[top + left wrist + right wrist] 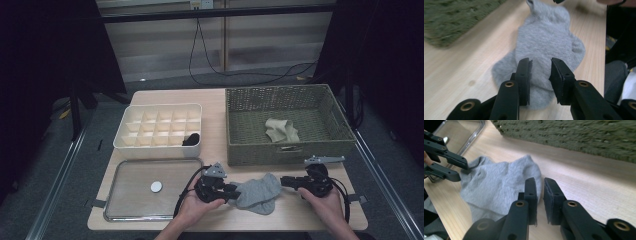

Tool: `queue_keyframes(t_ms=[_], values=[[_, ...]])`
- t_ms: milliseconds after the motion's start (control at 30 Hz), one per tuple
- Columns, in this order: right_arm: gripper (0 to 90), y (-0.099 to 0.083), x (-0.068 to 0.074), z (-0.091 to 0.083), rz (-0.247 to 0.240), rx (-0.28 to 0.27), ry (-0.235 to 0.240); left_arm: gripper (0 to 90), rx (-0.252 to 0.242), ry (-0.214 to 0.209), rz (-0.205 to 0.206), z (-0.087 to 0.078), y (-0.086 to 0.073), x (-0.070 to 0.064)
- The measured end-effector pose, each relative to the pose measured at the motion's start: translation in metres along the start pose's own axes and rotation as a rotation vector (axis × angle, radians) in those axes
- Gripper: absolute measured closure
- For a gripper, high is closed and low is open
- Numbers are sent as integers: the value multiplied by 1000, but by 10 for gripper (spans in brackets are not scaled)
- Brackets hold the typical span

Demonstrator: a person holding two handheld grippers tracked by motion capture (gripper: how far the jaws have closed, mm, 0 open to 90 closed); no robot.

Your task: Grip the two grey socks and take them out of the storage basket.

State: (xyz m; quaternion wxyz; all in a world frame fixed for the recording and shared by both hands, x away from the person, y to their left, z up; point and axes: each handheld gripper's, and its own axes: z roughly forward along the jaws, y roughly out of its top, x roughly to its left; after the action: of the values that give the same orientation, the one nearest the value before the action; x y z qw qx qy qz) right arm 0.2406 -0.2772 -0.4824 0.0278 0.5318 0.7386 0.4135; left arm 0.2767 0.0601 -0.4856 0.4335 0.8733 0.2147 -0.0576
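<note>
- We hold our left gripper (pixel 231 192) and right gripper (pixel 283 181) slightly parted, gripping nothing, at either end of the grey sock (pixel 257 193) lying on the table's (pixel 215 107) near edge.
- It looks light, soft and floppy; we judge pinching an edge best.
- Beyond stands the basket (pixel 287 152).

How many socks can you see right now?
3: grey sock on the table between the grippers, beige sock in the wicker basket, black one in the organiser; others may be hidden.
</note>
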Motion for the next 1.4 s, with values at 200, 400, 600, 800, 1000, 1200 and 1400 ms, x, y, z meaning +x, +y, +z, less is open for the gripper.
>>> queue_keyframes(t_ms=[200, 400, 600, 800, 1000, 1200, 1400], values=[[726, 5, 4, 7, -26, -6, 26, 683, 26, 19, -9, 0, -3, 0], [655, 16, 6, 19, -59, 26, 53, 667, 29, 14, -24, 2, -6, 0], [619, 17, 10, 30, -93, 60, 53, 644, 50, 15, -16, 5, -7, 0], [642, 13, 5, 31, -105, 78, 1, 643, 47, 9, -10, 7, -7, -3], [703, 10, 6, 34, -118, 94, -13, 643, 28, -4, -14, 6, -5, -5], [789, 10, 5, 34, -129, 100, -47, 643, 47, 0, 0, 12, -4, -8], [712, 9, 4, 32, -117, 98, -41, 636, 57, 20, -6, 16, -5, -6]])
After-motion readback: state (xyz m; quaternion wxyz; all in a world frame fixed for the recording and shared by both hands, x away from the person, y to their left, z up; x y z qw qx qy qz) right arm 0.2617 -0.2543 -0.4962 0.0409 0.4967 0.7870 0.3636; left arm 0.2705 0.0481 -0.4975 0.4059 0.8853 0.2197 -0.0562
